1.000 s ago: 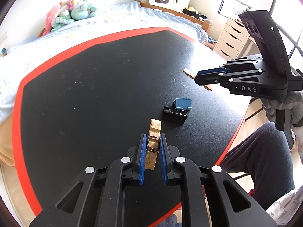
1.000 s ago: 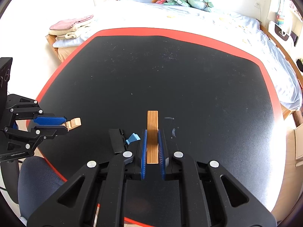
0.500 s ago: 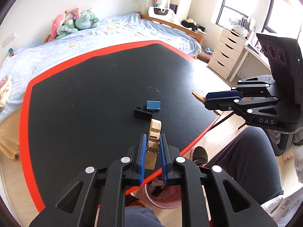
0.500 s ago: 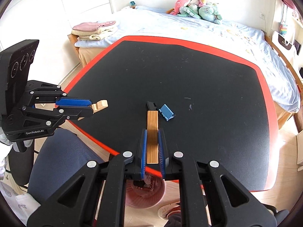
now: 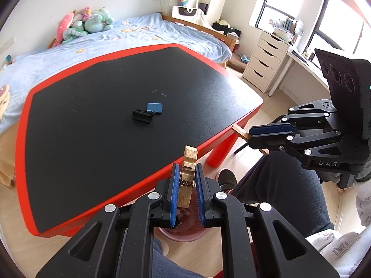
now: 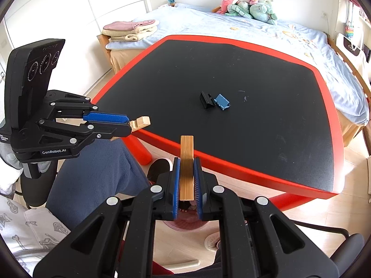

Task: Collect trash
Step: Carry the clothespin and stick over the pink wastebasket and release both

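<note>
My left gripper (image 5: pixel 186 173) is shut on a wooden clothespin (image 5: pixel 188 176) and holds it off the table's near edge, above a pink bin (image 5: pixel 183 229) on the floor. It also shows in the right wrist view (image 6: pixel 126 121). My right gripper (image 6: pixel 186 169) is shut on a flat wooden strip (image 6: pixel 186 164), also above the pink bin (image 6: pixel 187 220). It shows in the left wrist view (image 5: pixel 249 134) to the right of the table. A black clip (image 5: pixel 142 116) and a blue clip (image 5: pixel 154 108) lie together on the black table top (image 5: pixel 92 106).
The table has a red rim (image 6: pixel 231 159) and red legs (image 5: pixel 221 150). My legs and a shoe (image 5: pixel 226 177) are under both grippers. A bed (image 5: pixel 116 39) stands behind the table, white drawers (image 5: pixel 266 67) at the right.
Both grippers have pulled back and up from over the table to beyond its near edge, each still holding its wooden piece. The pink bin has come into view below them.
</note>
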### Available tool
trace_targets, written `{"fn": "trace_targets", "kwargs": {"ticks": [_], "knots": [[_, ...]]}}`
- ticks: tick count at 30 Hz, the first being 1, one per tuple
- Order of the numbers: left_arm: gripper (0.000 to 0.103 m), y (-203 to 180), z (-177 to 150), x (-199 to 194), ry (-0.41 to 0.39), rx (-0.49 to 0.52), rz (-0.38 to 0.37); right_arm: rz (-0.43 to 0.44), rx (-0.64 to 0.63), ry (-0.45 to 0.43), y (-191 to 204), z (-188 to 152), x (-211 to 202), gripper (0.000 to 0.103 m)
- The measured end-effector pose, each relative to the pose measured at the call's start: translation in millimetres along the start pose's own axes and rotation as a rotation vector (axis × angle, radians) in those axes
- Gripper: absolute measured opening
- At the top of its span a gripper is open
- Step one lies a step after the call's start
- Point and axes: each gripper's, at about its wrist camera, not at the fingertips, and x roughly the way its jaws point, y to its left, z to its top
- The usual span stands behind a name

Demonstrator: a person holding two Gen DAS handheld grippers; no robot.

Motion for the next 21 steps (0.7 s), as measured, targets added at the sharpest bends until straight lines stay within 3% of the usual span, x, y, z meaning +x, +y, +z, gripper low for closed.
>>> {"fn": "trace_targets", "kwargs": {"ticks": [8, 19, 21], "knots": [[0.014, -13.9, -19.2, 2.7, 0.023, -0.015, -0.019, 0.019, -0.003, 0.024, 7.8, -21.2, 2.4, 0.011], [0.014, -22.3, -22.2, 3.0, 0.025, -0.005, -0.023, 0.039, 0.007, 0.027, 6.9, -26.9, 2.6, 0.011], [0.018, -23.6, -22.1, 4.6, 0.026, 0.001, -0.025, 0.044, 0.003, 0.030, 7.4, -27.5, 3.5, 0.012]]}}
